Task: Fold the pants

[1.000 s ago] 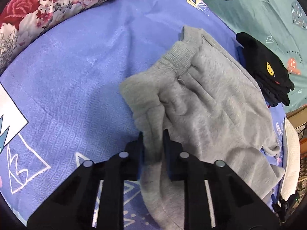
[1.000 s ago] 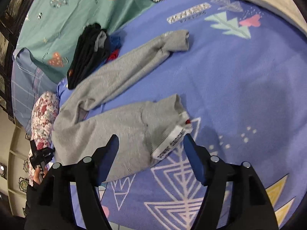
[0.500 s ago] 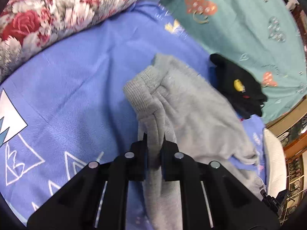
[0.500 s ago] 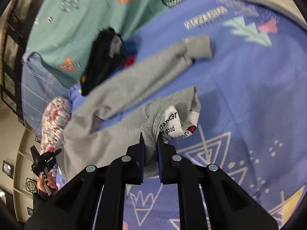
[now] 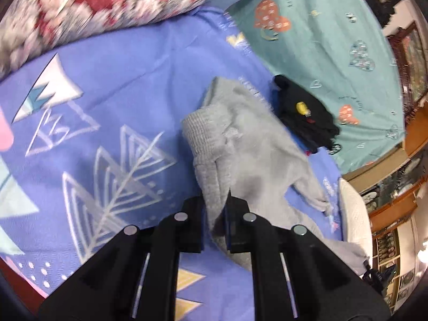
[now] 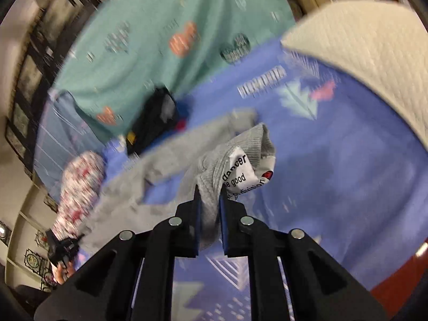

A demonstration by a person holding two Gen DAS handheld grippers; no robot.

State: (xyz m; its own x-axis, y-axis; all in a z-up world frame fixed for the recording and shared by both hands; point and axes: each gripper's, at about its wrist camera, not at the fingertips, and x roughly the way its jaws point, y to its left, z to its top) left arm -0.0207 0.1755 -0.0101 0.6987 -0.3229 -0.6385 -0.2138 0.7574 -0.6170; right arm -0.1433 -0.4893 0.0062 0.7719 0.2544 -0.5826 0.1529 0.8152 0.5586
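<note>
Grey sweatpants [image 5: 246, 155] lie on a blue patterned bedsheet [image 5: 120, 101]. My left gripper [image 5: 215, 200] is shut on a bunched fold at the ribbed waistband and holds it lifted. In the right wrist view my right gripper [image 6: 208, 195] is shut on the ribbed cuff of one leg of the sweatpants [image 6: 214, 176], raised off the sheet, with a white printed label [image 6: 240, 174] showing. The other leg [image 6: 187, 139] trails toward the far side.
A black garment pile [image 5: 305, 115] lies beside the pants on a teal sheet [image 5: 321, 40]. A floral pillow [image 5: 80, 8] lies at the far left. A white quilted cushion [image 6: 374, 64] lies at the right. The view is motion-blurred.
The right gripper closed on the leg cuff and lifted it. The left gripper, holding the waistband, has raised and pulled it; both views have swung.
</note>
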